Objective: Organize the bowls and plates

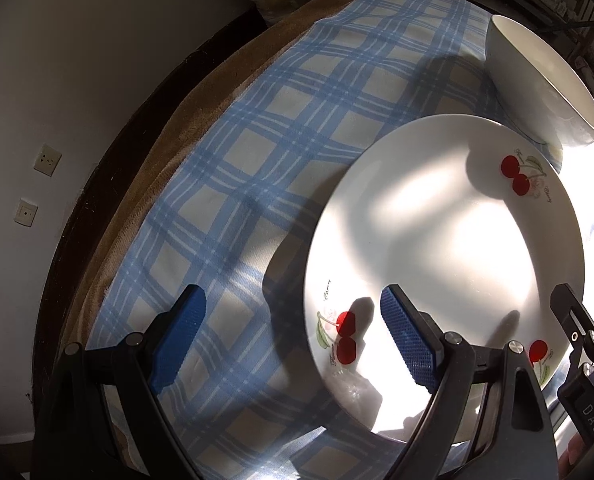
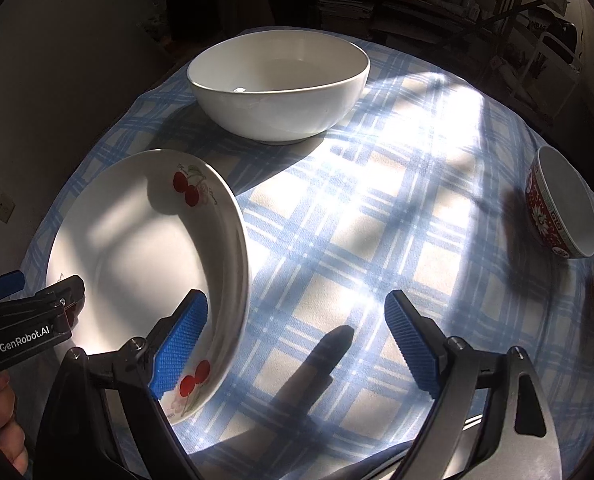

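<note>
My left gripper (image 1: pixel 293 340) is spread wide, straddling the round glossy cherry plate's (image 1: pixel 437 240) rim over the blue plaid tablecloth (image 1: pixel 257 140). My right gripper (image 2: pixel 297 344) gapes, empty. Beyond sits a smooth white bowl (image 2: pixel 277 84); rightward, a red patterned bowl (image 2: pixel 557 208).

Your left gripper (image 1: pixel 293 336) and your right gripper (image 2: pixel 297 344) both point steeply down with the jaws wide apart and nothing gripped, and your hand (image 2: pixel 1 420) holds the left handle.
</note>
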The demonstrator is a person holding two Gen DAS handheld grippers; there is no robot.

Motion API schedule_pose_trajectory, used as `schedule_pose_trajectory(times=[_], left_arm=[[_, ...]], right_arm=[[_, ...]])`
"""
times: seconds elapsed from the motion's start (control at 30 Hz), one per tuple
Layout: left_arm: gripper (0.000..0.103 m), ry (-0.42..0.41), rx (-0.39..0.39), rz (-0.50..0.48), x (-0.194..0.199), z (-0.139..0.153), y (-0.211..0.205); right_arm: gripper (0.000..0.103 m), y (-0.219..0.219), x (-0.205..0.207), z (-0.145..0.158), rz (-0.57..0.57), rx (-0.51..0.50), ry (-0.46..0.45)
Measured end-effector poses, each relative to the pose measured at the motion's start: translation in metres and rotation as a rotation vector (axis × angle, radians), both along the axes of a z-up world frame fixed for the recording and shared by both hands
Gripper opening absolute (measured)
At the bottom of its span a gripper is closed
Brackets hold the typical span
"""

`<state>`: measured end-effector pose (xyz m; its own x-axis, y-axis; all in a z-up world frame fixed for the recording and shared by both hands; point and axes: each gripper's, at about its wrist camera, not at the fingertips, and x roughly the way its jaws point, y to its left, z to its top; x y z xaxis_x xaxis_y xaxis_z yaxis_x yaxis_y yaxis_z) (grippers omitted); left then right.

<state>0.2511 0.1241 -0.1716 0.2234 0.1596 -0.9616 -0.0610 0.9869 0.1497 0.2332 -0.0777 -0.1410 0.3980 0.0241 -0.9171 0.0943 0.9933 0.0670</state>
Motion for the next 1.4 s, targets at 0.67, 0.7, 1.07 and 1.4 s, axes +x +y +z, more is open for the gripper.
schedule_pose_trajectory(times=[0.67, 0.7, 1.07, 1.4], left_arm=[[0.041, -0.022, -0.157, -0.04, 0.001, -0.002, -0.001], [0.04, -0.023, -0.161, -0.042, 0.001, -0.001, -0.002], [0.037, 0.002, -0.295, -0.005, 0.016, -0.008, 0.012], [0.023, 0.008, -0.376, -0.02, 0.021, -0.004, 0.037]], right_arm=[[0.041, 0.012, 0.013, -0.004, 0.029, 0.059, 0.011], [0.041, 0.012, 0.012, -0.005, 0.023, 0.074, 0.01], [0.029, 0.015, 0.011, -0.007, 0.034, 0.12, 0.003], [0.019, 0.02, 0.01, -0.005, 0.051, 0.111, 0.019]])
